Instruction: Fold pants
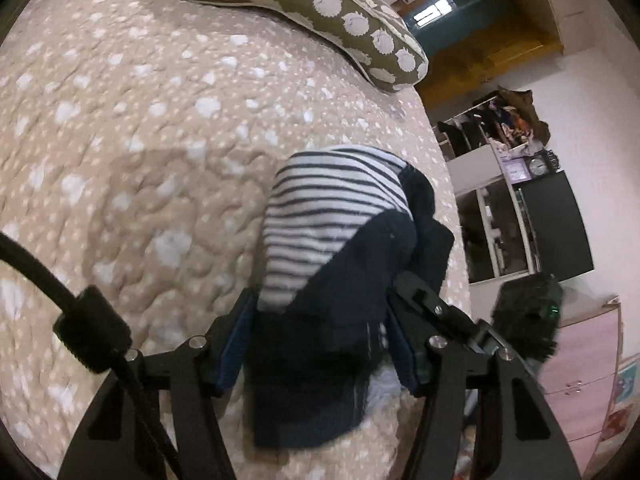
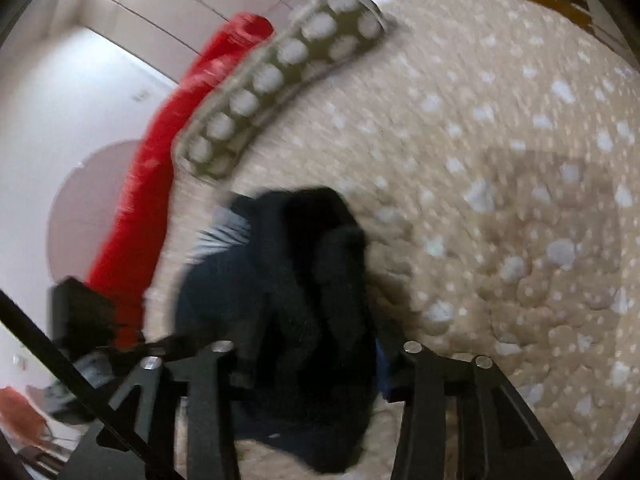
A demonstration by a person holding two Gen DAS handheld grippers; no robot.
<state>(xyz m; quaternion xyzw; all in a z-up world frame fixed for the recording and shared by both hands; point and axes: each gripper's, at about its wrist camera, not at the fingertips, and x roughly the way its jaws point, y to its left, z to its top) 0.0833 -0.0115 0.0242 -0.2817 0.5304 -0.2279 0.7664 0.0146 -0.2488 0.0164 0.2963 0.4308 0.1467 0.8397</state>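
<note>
The pants are navy with a white-and-navy striped lining. They lie bunched on a beige quilted bedspread. My left gripper has its blue-padded fingers on either side of a navy fold and looks shut on it. In the blurred right wrist view the pants are a dark heap with a striped patch at the left. My right gripper has dark cloth between its fingers; its fingertips are hidden by the cloth.
An olive pillow with white spots lies at the far end of the bed, also seen in the right wrist view. A red cushion lies beyond it. Shelves and a dark cabinet stand past the bed's right edge.
</note>
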